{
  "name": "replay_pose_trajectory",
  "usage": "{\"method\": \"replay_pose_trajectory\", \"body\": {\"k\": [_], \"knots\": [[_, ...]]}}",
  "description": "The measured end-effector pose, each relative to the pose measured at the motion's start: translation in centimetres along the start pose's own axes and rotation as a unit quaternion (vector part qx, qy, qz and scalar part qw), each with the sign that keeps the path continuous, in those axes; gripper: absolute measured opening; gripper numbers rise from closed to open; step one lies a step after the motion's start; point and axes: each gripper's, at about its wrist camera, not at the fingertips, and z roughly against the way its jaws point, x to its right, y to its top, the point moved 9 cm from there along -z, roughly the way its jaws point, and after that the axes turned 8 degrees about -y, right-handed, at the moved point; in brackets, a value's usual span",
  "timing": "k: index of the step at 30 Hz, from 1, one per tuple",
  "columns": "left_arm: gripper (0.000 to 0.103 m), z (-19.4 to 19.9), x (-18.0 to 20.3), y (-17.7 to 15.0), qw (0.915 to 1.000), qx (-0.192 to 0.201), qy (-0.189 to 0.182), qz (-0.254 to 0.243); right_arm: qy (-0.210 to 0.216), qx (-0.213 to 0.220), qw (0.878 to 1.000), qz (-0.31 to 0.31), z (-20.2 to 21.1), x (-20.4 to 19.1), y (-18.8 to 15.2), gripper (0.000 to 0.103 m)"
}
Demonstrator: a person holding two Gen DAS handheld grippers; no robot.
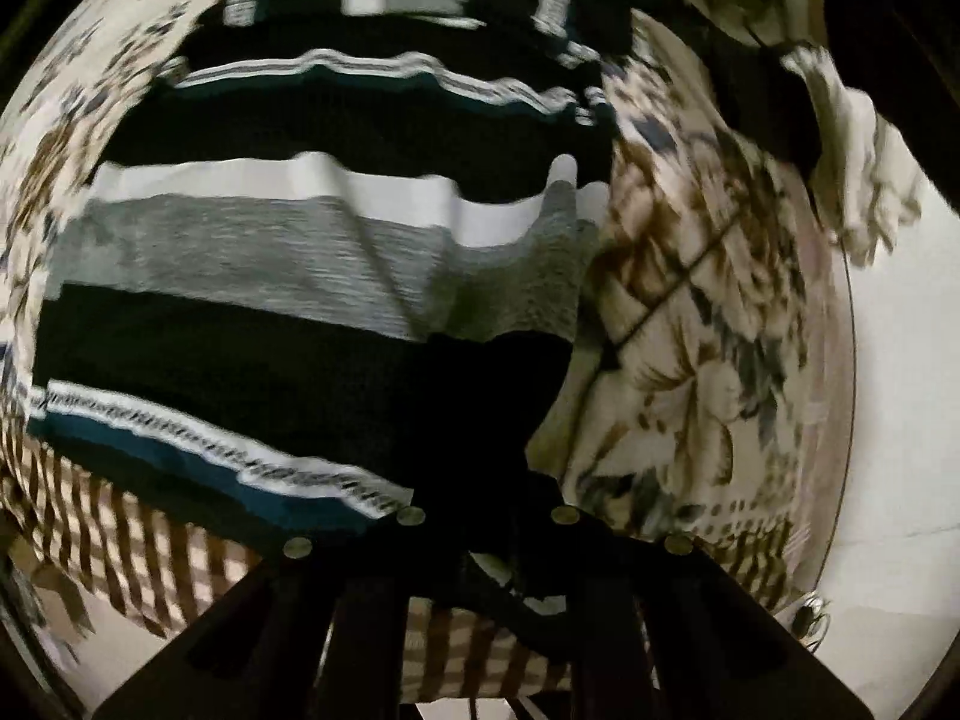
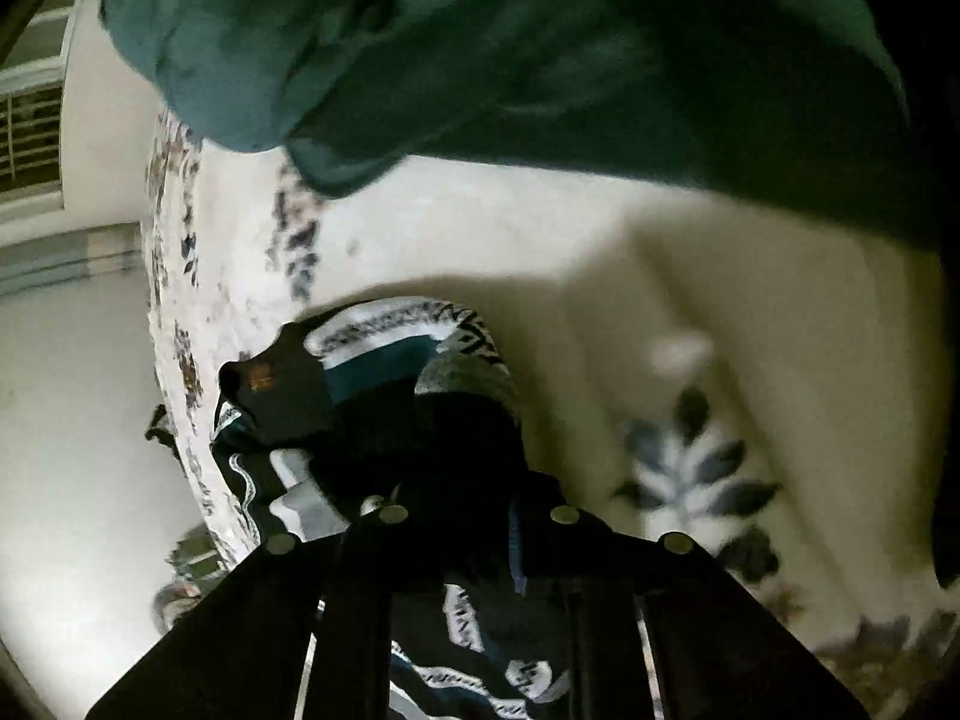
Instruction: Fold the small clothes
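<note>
A striped garment (image 1: 312, 252) with black, grey, white and teal bands fills the left wrist view, spread over a floral bedcover (image 1: 690, 324). My left gripper (image 1: 486, 534) is shut on the garment's dark lower edge. In the right wrist view the same striped garment (image 2: 384, 396) hangs bunched in front of my right gripper (image 2: 474, 516), which is shut on its black fabric. The fingertips of both grippers are buried in cloth.
A dark teal cloth (image 2: 540, 54) lies across the top of the right wrist view on the floral cover (image 2: 690, 312). A brown-and-white checked cloth (image 1: 120, 534) lies under the striped garment. A window (image 2: 30, 126) and pale floor (image 2: 72, 420) show at left.
</note>
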Motion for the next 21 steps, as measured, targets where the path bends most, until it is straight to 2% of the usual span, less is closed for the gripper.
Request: {"method": "replay_pose_trajectory", "body": {"k": [3, 7, 11, 15, 21], "knots": [[0.008, 1.7, -2.2, 0.3, 0.9993, 0.019, -0.010, 0.029, -0.030, 0.002, 0.999, 0.025, 1.2, -2.9, -0.8, 0.014], [0.007, 4.6, -6.7, 1.0, 0.9959, 0.050, -0.025, 0.071, -0.071, 0.000, 0.995, 0.075, 2.6, -9.0, -3.2, 0.013], [0.007, 7.0, -12.1, 1.2, 0.9880, 0.074, -0.057, 0.123, -0.100, 0.008, 0.988, 0.118, 3.8, -15.0, -5.7, 0.013], [0.007, 8.7, -16.9, 0.8, 0.9771, 0.082, -0.092, 0.173, -0.129, 0.018, 0.984, 0.125, 2.3, -21.9, -8.0, 0.013], [0.007, 10.9, -23.9, 0.3, 0.9701, 0.089, -0.098, 0.203, -0.156, 0.020, 0.977, 0.146, -2.4, -31.0, -11.2, 0.012]]}}
